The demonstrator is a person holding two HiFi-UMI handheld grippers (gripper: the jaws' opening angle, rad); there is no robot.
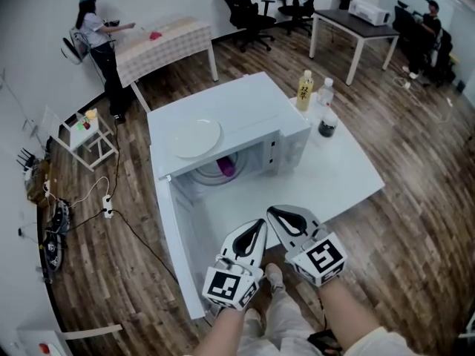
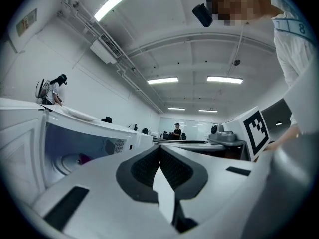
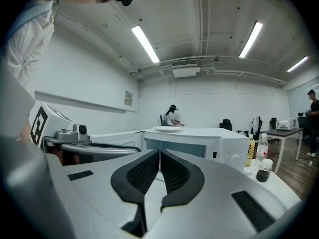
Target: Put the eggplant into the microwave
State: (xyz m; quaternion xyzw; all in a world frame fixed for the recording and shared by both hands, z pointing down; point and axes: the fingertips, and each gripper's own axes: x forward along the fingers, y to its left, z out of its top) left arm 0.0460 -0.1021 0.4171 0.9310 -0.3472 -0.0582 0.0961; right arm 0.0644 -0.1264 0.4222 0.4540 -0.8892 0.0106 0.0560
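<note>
The purple eggplant (image 1: 226,167) lies on the turntable inside the white microwave (image 1: 252,106), whose door (image 1: 177,243) hangs wide open towards me on the left. In the left gripper view the eggplant (image 2: 84,158) shows as a small purple spot in the cavity. My left gripper (image 1: 260,222) and right gripper (image 1: 272,210) hover side by side in front of the opening, near the table's front edge. Both are shut with nothing between the pads, as the left gripper (image 2: 159,149) and right gripper (image 3: 159,152) views show. Neither touches the microwave (image 3: 204,141).
A white plate (image 1: 197,137) rests on top of the microwave. A yellow bottle (image 1: 305,90), a clear bottle (image 1: 323,95) and a dark jar (image 1: 327,123) stand on the white table (image 1: 341,176) to its right. A person (image 1: 96,35) works at a checked table far left.
</note>
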